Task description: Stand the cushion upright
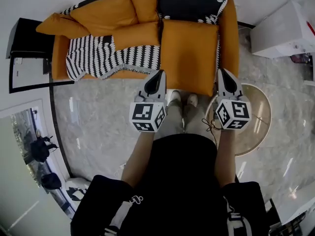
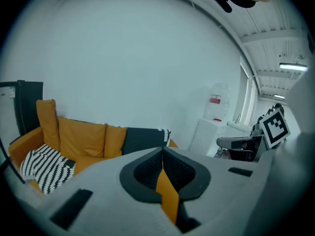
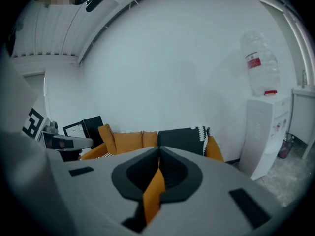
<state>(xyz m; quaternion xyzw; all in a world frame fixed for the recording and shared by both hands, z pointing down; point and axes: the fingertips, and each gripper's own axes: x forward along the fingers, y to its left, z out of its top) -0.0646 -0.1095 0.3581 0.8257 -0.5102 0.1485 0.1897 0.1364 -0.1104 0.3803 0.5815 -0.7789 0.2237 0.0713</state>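
No words or numbers can be read. The water bottle's (image 3: 263, 77) red label (image 3: 253, 61) is too small. Cubes on the left hand-held gripper (image 1: 158, 73) and right hand-held gripper (image 1: 220, 72) show only square patterns.

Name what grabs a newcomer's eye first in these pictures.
A big orange cushion fills the middle of the head view, over the picture-right end of the orange sofa. The left gripper and right gripper are each shut on one of its near corners. Further left, a black-and-white striped throw drapes over the seat.
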